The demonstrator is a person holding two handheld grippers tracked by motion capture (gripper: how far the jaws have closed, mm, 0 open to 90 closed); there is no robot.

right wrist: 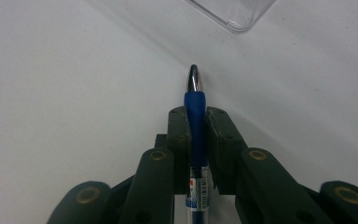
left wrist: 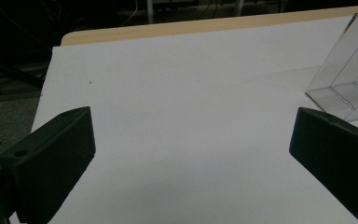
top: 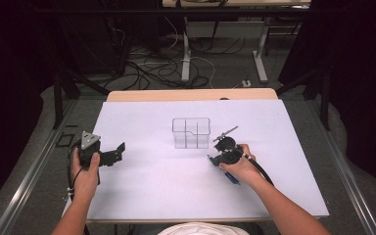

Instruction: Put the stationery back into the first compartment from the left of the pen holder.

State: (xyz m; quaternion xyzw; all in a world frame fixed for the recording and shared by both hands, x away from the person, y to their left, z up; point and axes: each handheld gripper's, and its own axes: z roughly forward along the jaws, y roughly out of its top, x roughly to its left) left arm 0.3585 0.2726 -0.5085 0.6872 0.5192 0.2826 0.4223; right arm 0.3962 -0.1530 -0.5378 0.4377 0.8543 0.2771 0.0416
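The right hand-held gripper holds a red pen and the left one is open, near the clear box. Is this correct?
Not quite: the pen is blue, as the right gripper view shows. The right hand-held gripper does hold it, and the left hand-held gripper is open near the clear box.

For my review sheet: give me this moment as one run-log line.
left gripper: open, empty, over white table | right gripper: shut on blue pen | clear divided organizer: upright, mid-table, untouched
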